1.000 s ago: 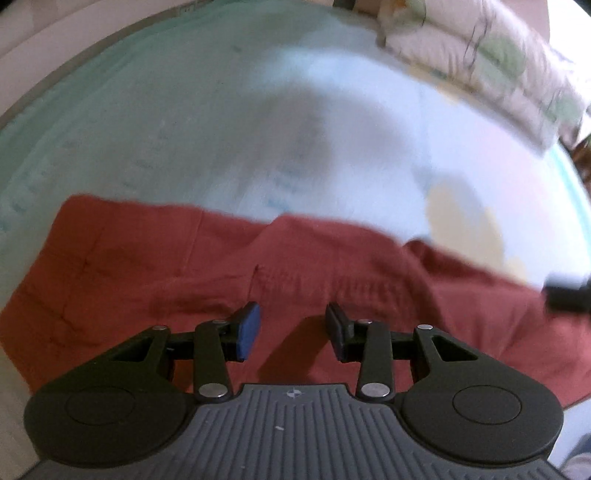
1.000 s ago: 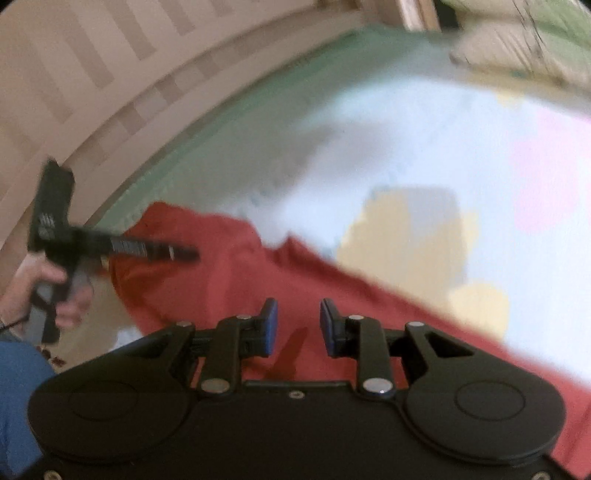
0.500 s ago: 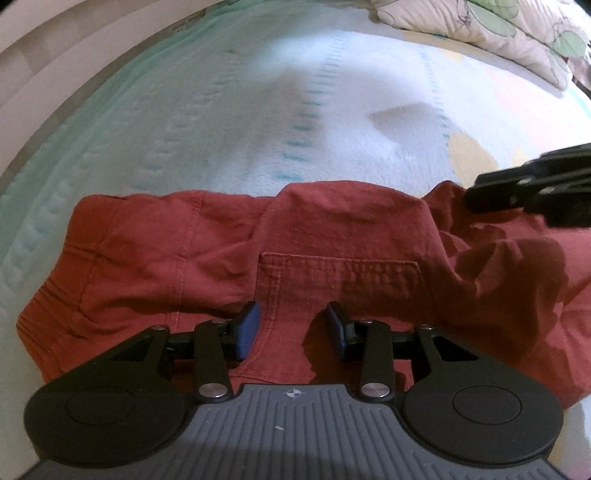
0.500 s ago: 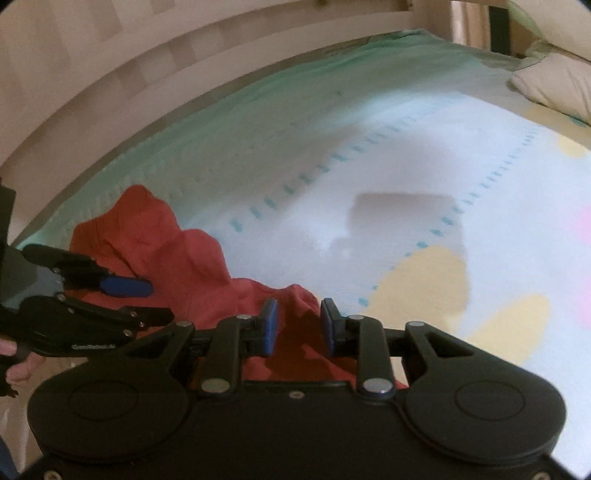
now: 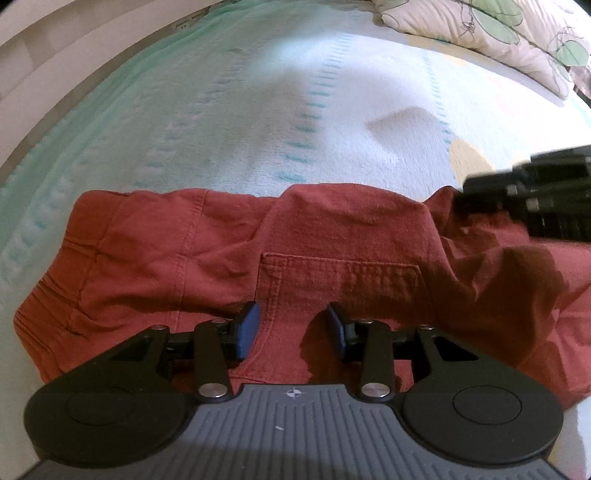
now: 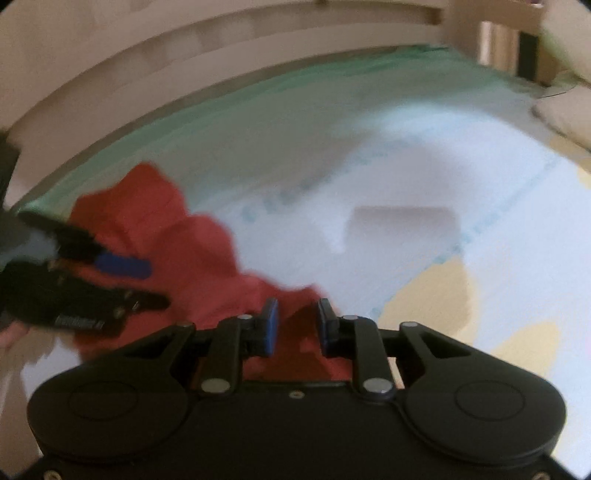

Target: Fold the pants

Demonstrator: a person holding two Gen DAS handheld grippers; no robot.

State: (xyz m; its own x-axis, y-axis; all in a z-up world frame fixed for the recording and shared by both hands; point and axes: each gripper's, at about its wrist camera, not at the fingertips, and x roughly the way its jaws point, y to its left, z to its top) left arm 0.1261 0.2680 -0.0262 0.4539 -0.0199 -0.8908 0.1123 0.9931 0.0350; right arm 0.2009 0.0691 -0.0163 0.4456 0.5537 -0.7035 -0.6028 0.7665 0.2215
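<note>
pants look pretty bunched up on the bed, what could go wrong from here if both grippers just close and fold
1. The left gripper is open over the back pocket; closing there may pinch only the top layer, not the whole pants.
2. The cloth near the right gripper, also open, is rumpled, so a fold now would likely trap wrinkles.
3. The two grippers sit close together and might collide.

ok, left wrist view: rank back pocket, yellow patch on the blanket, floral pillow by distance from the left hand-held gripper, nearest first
1. back pocket on the red pants, just ahead of the left hand-held gripper.
2. yellow patch, mid-blanket, to the right.
3. floral pillow, far top right.
</note>
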